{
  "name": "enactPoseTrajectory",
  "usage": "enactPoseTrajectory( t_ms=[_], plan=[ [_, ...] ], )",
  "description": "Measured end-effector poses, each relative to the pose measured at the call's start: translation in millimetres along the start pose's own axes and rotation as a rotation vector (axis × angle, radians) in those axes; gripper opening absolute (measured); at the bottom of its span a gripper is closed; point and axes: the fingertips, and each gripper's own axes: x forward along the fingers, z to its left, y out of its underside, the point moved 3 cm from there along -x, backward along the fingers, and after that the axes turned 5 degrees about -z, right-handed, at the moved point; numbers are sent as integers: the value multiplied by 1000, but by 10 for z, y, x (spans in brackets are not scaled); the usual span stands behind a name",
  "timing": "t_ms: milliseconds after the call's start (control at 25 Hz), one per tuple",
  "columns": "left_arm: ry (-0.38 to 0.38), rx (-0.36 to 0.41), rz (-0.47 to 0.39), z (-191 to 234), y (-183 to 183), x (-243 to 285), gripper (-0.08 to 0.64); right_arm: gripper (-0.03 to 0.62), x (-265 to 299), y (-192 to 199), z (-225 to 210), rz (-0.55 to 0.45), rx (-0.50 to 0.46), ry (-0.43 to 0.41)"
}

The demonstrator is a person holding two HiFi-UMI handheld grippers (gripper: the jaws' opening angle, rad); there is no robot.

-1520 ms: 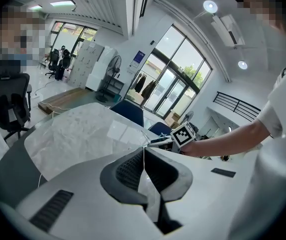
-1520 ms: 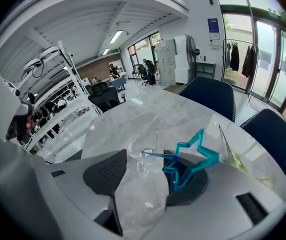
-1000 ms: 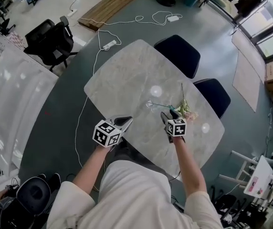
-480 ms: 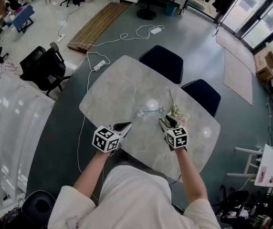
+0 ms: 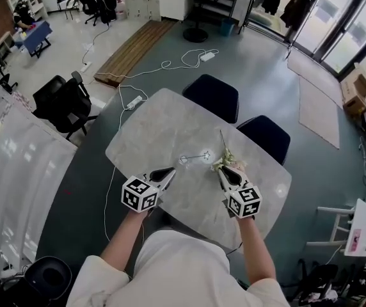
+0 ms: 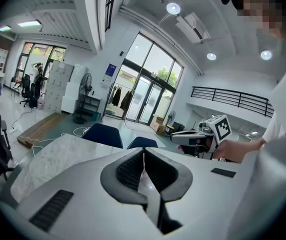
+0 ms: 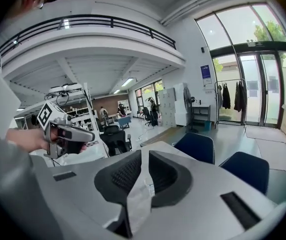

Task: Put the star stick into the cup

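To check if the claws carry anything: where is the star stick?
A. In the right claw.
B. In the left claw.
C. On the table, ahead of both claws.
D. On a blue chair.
C: the star stick is on the table; the left claw is shut and empty, and the right claw, whose jaws have just been closing, has nothing between them.

In the head view, the star stick (image 5: 199, 157) and the cup (image 5: 183, 160) near the middle of the table (image 5: 164, 123) are too small to tell whether the stick's end sits inside the cup or only beside it. The chairs (image 5: 212, 96) at the table's far side are partly hidden under its edge. In the left gripper view, the left gripper (image 6: 143, 151) covers most of the table, hiding cup and stick.
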Motion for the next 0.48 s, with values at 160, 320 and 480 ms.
enactPoseTrajectory(
  t_ms=[160, 320, 480],
  plan=[
    [-14, 23, -20, -280, -65, -35, 23, 32, -337, -153, -4, -26, -30, -11],
    [-32, 67, -28, -435, -128, -66, 23, 15, -562, -255, -65, -63, -47, 5],
    [-48, 106, -55, -555, -239, -141, 23, 9, -704, -274, 0, -62, -55, -25]
  ],
)
